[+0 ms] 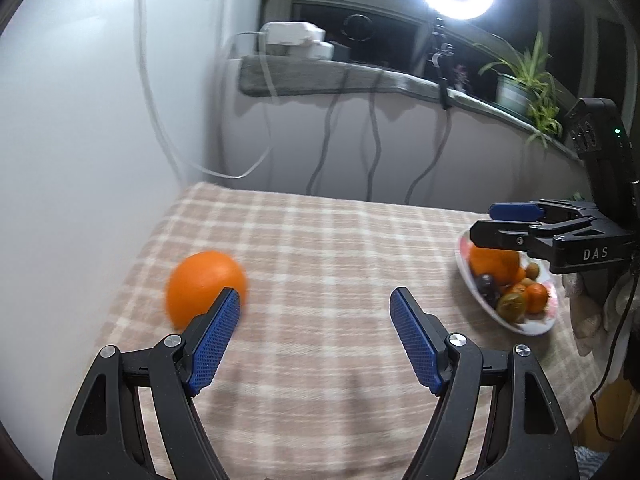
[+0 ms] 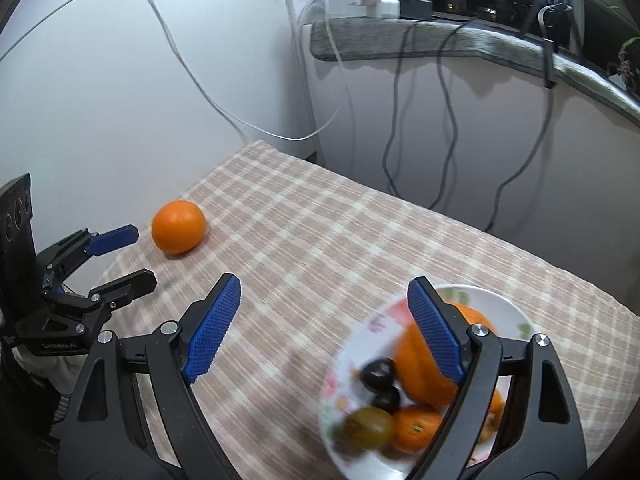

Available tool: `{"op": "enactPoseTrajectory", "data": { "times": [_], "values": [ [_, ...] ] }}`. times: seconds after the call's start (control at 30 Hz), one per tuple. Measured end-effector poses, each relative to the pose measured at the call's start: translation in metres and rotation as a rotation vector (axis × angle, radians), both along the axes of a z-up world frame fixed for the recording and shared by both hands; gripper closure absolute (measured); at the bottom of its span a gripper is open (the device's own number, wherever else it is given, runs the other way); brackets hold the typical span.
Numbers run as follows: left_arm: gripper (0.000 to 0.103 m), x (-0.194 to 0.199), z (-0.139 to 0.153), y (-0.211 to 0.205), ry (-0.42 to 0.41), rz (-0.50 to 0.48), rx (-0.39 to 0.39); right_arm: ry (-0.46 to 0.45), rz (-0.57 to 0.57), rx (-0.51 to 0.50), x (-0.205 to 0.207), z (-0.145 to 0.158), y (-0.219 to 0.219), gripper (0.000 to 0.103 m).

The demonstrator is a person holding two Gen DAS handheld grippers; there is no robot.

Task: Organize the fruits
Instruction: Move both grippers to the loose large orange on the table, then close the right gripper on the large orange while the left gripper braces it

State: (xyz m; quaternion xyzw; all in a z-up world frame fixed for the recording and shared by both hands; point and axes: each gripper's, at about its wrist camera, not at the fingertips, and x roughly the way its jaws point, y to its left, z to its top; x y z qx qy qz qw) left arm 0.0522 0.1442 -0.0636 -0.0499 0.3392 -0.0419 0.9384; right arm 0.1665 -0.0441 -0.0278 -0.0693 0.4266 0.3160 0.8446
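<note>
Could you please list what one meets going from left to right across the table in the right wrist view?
Left gripper → lone orange → dark grapes on the plate → big orange.

The checked tablecloth (image 2: 320, 240) lies bare across its middle, giving open passage between the lone orange (image 2: 178, 227) near the left edge and the plate (image 2: 504, 308) of fruit at the right. The wall (image 1: 80, 120) closes the left side just beyond the orange. Behind the table, hanging cables (image 2: 444, 120) and the ledge (image 2: 400, 40) bound the far edge.
</note>
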Motion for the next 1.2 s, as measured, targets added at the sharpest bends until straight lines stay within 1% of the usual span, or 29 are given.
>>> {"op": "enactPoseTrajectory", "data": {
  "times": [0.2, 0.3, 0.4, 0.6, 0.87, 1.0, 1.2],
  "values": [
    [0.026, -0.003, -0.014, 0.033, 0.026, 0.075, -0.015, -0.03, 0.062, -0.012, -0.006, -0.005, 0.042, 0.015],
    [0.026, -0.002, -0.022, 0.044, 0.038, 0.104, -0.018, -0.017, 0.097, -0.009, -0.006, -0.011, 0.063, 0.015],
    [0.026, -0.001, -0.029, 0.055, 0.051, 0.123, -0.038, -0.004, 0.124, -0.005, -0.006, -0.016, 0.083, 0.015],
    [0.026, 0.008, -0.038, 0.073, 0.068, 0.135, -0.09, 0.049, 0.178, 0.018, 0.0, -0.028, 0.118, 0.015],
    [0.026, 0.021, -0.047, 0.079, 0.088, 0.108, -0.115, 0.136, 0.227, 0.051, 0.013, -0.044, 0.16, 0.015],
    [0.026, 0.026, -0.05, 0.081, 0.092, 0.103, -0.131, 0.203, 0.244, 0.076, 0.021, -0.054, 0.175, 0.015],
    [0.026, 0.031, -0.053, 0.082, 0.105, 0.095, -0.147, 0.259, 0.28, 0.089, 0.023, -0.066, 0.192, 0.015]
  ]
}}
